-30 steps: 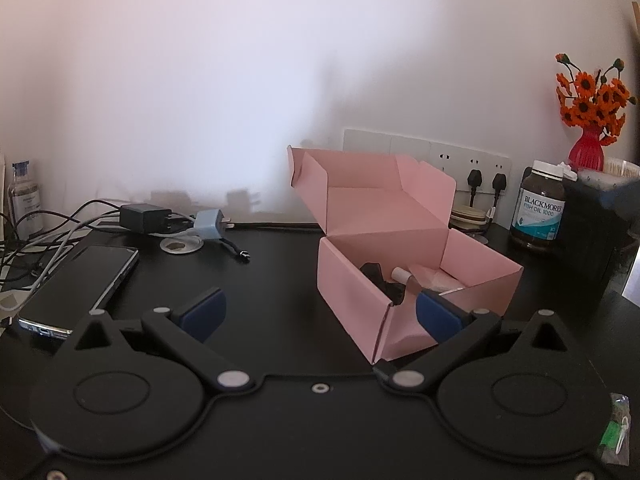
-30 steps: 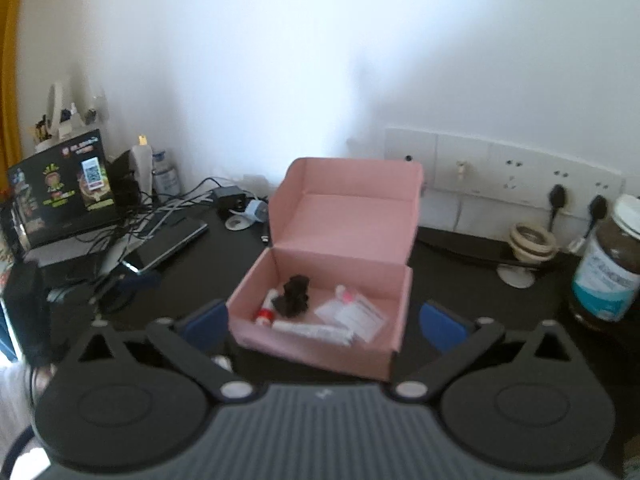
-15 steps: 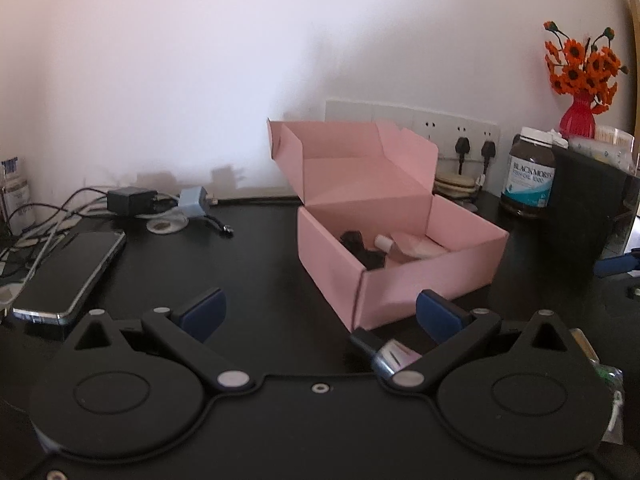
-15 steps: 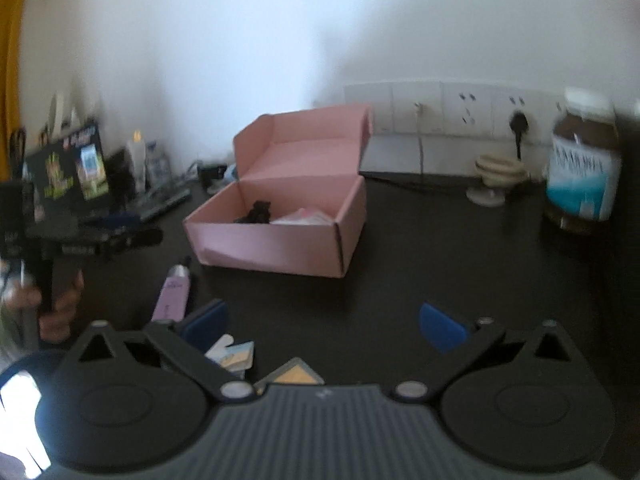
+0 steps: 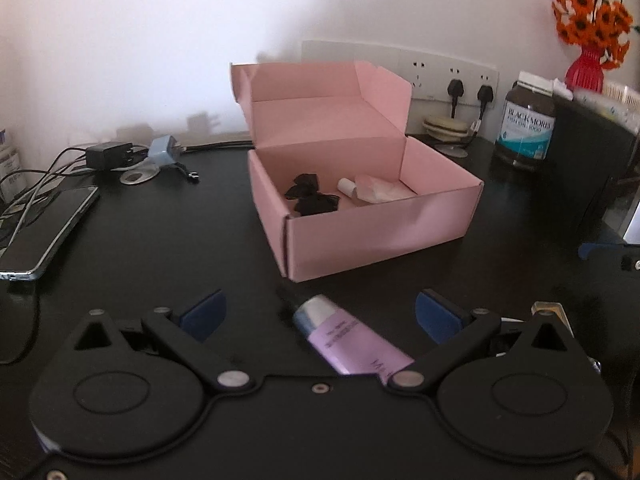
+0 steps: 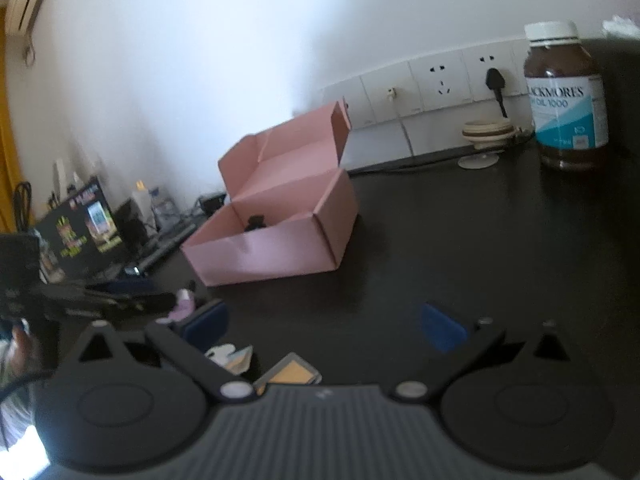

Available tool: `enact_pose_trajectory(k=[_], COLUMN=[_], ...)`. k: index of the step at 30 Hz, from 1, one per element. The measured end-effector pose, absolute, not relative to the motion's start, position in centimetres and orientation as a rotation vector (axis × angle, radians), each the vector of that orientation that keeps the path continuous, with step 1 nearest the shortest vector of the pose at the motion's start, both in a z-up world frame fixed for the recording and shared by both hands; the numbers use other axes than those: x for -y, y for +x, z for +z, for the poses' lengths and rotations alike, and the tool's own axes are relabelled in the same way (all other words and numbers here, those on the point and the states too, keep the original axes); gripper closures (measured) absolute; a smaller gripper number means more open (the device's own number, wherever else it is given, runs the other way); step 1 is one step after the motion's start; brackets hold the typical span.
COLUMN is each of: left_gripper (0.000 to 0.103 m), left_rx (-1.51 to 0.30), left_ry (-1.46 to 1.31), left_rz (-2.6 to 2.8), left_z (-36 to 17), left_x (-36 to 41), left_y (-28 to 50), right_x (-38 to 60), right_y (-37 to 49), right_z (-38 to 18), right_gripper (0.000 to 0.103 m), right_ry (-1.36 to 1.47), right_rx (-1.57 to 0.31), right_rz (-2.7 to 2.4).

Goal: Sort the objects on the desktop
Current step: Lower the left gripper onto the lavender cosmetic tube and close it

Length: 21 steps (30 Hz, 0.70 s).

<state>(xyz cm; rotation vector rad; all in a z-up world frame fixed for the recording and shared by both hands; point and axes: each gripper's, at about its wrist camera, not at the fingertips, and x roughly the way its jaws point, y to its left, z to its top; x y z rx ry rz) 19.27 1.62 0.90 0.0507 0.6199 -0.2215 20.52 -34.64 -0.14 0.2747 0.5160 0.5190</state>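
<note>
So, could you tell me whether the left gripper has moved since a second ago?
Yes. The left gripper has backed away from the pink box, now sitting over the purple tube.

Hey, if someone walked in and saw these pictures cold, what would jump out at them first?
Probably the open pink box in the middle of the black desk, lid flipped back, with small items inside. Next, the purple tube lying on the desk between the open left tongs. The orange flowers in a red vase at far right also stand out.
</note>
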Motion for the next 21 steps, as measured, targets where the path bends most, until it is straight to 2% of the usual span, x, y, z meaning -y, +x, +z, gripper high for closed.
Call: enact_pose_trajectory(k=[21], left_gripper=[0.004], left_rx=[-0.696], left_ry=[0.093], left_rz=[-0.118], left_z=[-0.4], left_x=[0.2], left_y=[20.2], right_x=[36.0], right_y=[20.6], right_z=[-0.5], right_gripper=[0.001], right_ry=[0.382], right_rx=[-0.519], right_rz=[0.544])
